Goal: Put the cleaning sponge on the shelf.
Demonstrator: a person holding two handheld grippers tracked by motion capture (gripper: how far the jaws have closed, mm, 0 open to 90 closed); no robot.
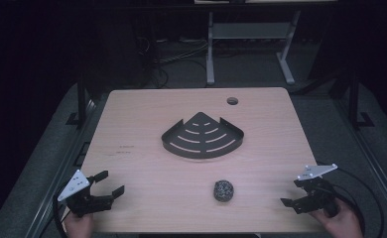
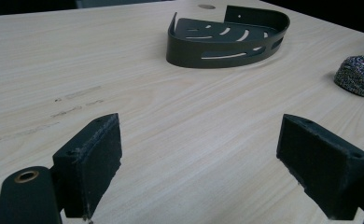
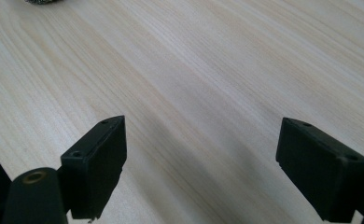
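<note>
The left gripper (image 1: 107, 182) sits at the near left corner of the table (image 1: 147, 193), held by a hand (image 1: 77, 224) at the bottom edge. Its jaws are spread wide with nothing between them; in the left gripper view only bare wood lies between the two black pads (image 2: 96, 163). The right gripper (image 1: 294, 192) is at the near right corner, in the other hand (image 1: 341, 220), its jaws likewise spread wide and empty over bare wood in the right gripper view (image 3: 201, 168). A cable (image 1: 367, 191) loops off the table edge behind it.

Between the two, nearer the right one, a scourer (image 1: 223, 190), a small ball of steel wool, rests on the table close to the front edge. Beyond it, around the table's middle, lies a dark corner shelf (image 1: 203, 136) with curved slots and a low rim, apart from the scourer. A round hole (image 1: 232, 101) is in the tabletop near the far edge
</note>
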